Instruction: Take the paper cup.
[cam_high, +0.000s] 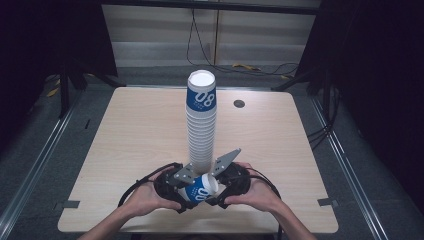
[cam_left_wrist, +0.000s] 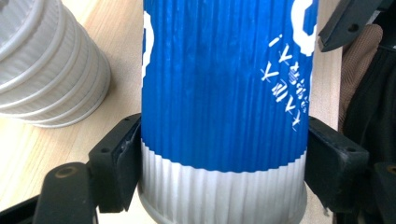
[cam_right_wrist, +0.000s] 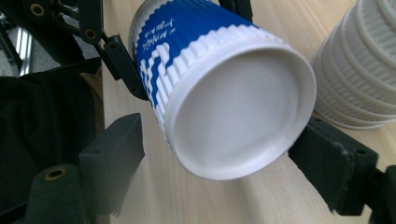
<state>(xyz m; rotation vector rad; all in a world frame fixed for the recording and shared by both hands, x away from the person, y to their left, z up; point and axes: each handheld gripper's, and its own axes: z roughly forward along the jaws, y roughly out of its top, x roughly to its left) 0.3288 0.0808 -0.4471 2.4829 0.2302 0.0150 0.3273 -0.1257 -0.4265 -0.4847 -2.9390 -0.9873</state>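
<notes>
Left gripper (cam_high: 186, 196): jaws pinch the blue cup (cam_high: 201, 188) across its body, near its white end.
Right gripper (cam_high: 218, 192): jaws spread either side of that cup's closed end; one pad seems close to the rim, contact unclear.
Cup: tilted between both grippers, just above the table (cam_high: 125, 150).
Stack of cups (cam_high: 201, 122): upright, just beyond the grippers.

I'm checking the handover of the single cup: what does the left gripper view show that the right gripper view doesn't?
Left gripper view alone: the left gripper with both pads pressed on the blue cup's ribbed side wall. Right gripper view alone: the cup's white closed bottom, with the right gripper around that end, one pad at its edge, the other apart. Both share the cup, the cup stack's base and the wooden table.
</notes>
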